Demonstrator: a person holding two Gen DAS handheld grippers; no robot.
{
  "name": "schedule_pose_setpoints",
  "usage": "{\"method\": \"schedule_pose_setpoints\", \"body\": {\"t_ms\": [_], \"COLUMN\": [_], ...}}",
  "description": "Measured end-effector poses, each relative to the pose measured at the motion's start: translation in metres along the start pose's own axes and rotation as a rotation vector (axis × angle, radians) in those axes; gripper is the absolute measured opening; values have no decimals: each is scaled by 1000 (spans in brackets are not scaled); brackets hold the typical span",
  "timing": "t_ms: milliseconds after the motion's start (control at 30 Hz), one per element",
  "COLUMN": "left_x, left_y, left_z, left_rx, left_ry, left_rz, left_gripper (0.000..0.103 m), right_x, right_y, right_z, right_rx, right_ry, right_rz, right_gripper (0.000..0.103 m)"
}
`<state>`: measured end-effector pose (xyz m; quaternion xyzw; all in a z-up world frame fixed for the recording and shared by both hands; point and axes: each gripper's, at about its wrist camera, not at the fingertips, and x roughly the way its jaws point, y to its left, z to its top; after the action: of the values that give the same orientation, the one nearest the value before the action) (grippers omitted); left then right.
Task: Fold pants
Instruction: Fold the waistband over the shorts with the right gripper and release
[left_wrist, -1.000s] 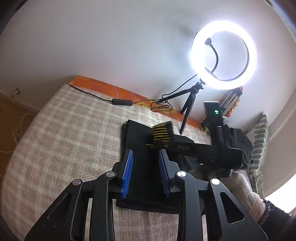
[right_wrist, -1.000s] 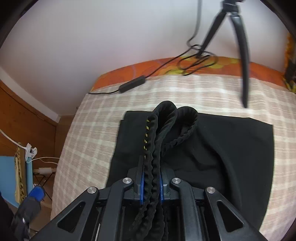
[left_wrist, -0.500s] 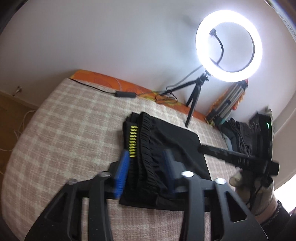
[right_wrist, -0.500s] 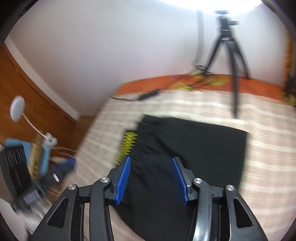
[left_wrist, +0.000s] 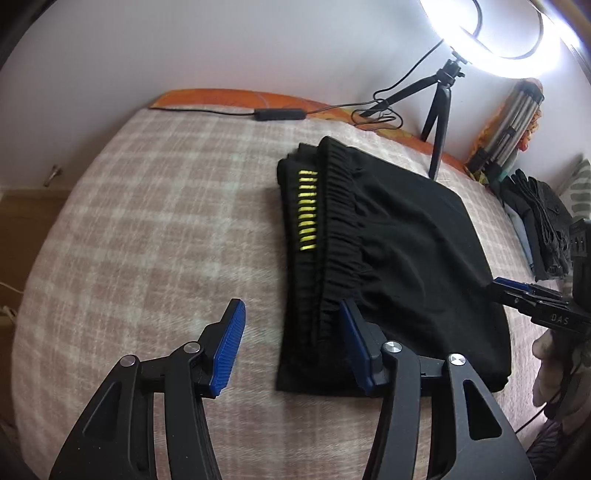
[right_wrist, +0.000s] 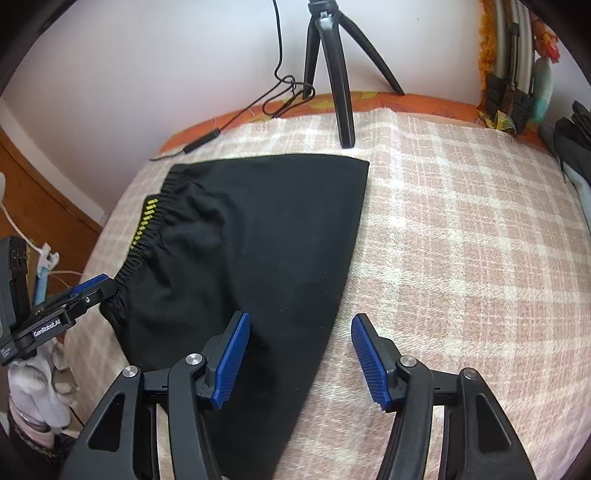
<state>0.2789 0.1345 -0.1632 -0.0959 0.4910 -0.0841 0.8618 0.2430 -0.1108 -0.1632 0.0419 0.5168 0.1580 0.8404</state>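
Both my left gripper (left_wrist: 291, 332) and right gripper (right_wrist: 299, 354) now gape empty, the waistband I pinched a second ago dropped, so the black pants (right_wrist: 258, 240) lie folded by the bed's (right_wrist: 461, 240) far-left corner, apparently finished.

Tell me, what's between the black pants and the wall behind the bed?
In the right wrist view, a tripod leg stands on the checked blanket just past the pants.

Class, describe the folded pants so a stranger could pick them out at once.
Start at the bed with the pink checked blanket. Before the black tripod lie the folded black pants. Only they have a gathered waistband with yellow dashes.
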Motion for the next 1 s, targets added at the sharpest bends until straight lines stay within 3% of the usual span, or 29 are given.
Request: {"method": "schedule_pose_setpoints", "body": {"t_ms": [133, 267, 533, 733, 1000], "left_x": [-21, -35, -20, 3, 5], "left_y": [15, 23, 34, 23, 11], "left_z": [-1, -7, -39, -40, -35], "left_rx": [-89, -227, -575, -610, -594], "left_ry": [-31, -19, 93, 142, 89], "left_rz": [-50, -188, -386, -394, -365], "left_gripper": [51, 53, 54, 57, 65], "right_x": [-1, -3, 10, 17, 23], "right_y": [-12, -29, -66, -75, -74], "right_z": [6, 16, 29, 33, 41], "right_rx": [20, 84, 203, 244, 222], "right_ry": [6, -7, -2, -6, -8], "right_rz": [72, 189, 292, 338, 356], "right_gripper": [60, 78, 78, 79, 80]}}
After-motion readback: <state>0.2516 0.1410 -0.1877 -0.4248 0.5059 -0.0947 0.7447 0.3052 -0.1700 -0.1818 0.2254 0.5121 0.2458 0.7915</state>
